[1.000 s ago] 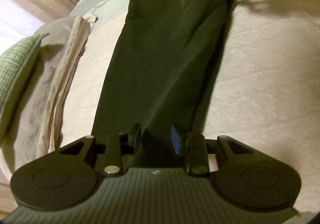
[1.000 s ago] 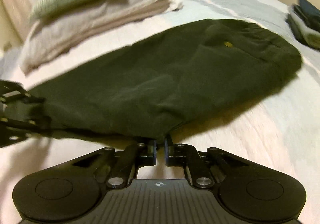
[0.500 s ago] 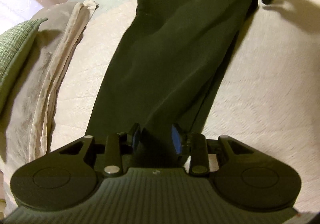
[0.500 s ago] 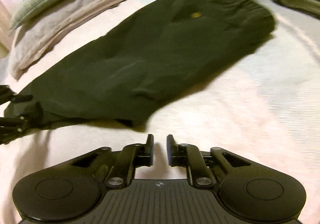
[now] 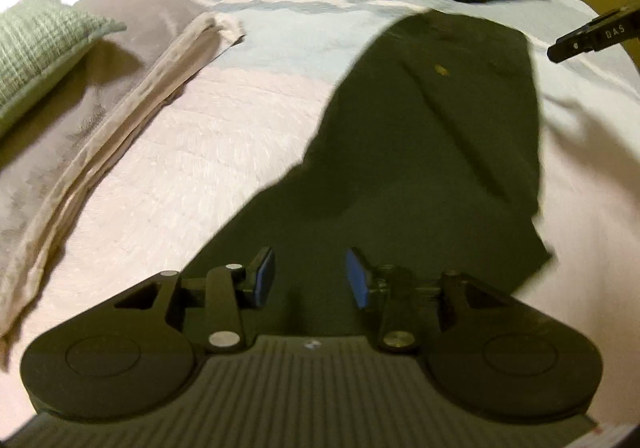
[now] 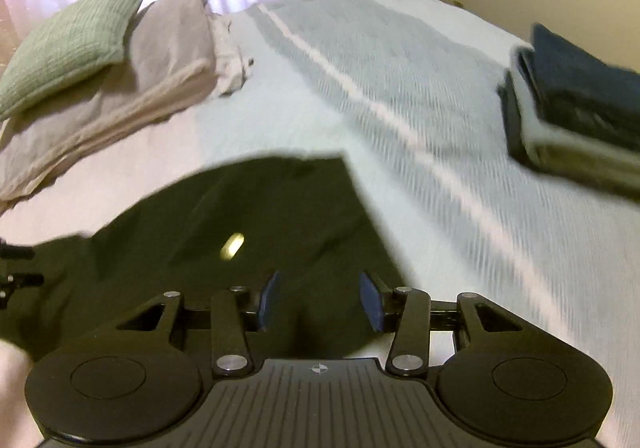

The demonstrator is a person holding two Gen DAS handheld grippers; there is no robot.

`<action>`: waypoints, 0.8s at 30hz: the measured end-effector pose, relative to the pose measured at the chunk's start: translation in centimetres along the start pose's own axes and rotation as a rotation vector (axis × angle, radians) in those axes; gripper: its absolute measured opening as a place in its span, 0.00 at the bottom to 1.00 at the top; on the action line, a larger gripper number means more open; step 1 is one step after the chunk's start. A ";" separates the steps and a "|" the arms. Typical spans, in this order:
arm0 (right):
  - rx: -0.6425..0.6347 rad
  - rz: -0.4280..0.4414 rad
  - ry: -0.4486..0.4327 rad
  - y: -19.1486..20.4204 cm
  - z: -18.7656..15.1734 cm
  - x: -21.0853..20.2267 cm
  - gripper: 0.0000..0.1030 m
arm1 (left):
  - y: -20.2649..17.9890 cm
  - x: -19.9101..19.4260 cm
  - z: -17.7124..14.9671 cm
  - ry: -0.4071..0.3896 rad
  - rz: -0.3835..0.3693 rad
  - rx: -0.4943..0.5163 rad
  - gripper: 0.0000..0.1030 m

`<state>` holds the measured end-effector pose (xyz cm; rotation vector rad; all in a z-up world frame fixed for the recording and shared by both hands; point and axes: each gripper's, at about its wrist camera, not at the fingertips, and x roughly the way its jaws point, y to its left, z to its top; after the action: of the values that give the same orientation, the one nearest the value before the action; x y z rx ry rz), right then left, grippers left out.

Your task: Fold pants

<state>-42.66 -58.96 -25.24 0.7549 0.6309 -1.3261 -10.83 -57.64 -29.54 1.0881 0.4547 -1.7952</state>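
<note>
Dark green pants (image 5: 440, 148) lie along the bed, their brass button (image 5: 440, 69) near the far waist end. My left gripper (image 5: 311, 276) has the leg end bunched between its blue pads (image 5: 264, 274); its jaws are opening slightly with the cloth still filling the gap. My right gripper (image 6: 320, 302) hovers over the waist part of the pants (image 6: 260, 208), close to the button (image 6: 233, 246). Its jaws are opening and its pads are clear of the cloth below. The right gripper's finger (image 5: 592, 36) shows at the far right of the left wrist view.
A green pillow (image 5: 36, 52) and grey pillows (image 5: 100, 120) lie on the left side of the bed. A stack of folded clothes (image 6: 580, 108) sits on the striped bedspread (image 6: 400, 88) beyond the waist end. A curtain hangs behind the pillows.
The right gripper let go of the pants' near edge, opened wide and swung over to the waist end. The left gripper rolled and moved sideways and up, with the leg end between its pads.
</note>
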 end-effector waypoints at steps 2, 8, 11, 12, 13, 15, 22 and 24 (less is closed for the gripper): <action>-0.033 0.045 0.003 -2.5 2.3 2.2 0.41 | -0.1 2.0 1.6 0.013 0.020 -0.045 0.34; -0.217 0.251 0.062 -6.2 7.2 10.4 0.42 | -0.2 7.5 4.6 0.081 0.087 -0.104 0.34; -0.286 0.349 0.115 -6.9 8.2 13.7 0.44 | -0.4 8.8 5.1 0.114 0.102 -0.096 0.34; -0.298 0.381 0.128 -7.2 8.3 14.5 0.44 | -0.3 9.2 5.2 0.124 0.109 -0.096 0.34; -0.300 0.409 0.134 -7.6 8.4 15.1 0.44 | -0.2 9.5 5.2 0.132 0.113 -0.099 0.34; -0.292 0.447 0.147 -8.2 8.2 15.9 0.44 | 0.2 10.2 5.2 0.148 0.130 -0.107 0.34; -0.118 0.553 0.225 -9.8 8.4 16.5 0.30 | 1.7 12.3 4.7 0.171 0.134 -0.150 0.37; -0.086 0.523 0.204 -10.5 8.6 15.0 0.14 | 1.8 12.2 4.7 0.165 0.125 -0.152 0.36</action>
<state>-51.01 -75.72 -32.86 0.9169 0.5944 -0.7447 -13.30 -68.29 -36.94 1.1366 0.5992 -1.5424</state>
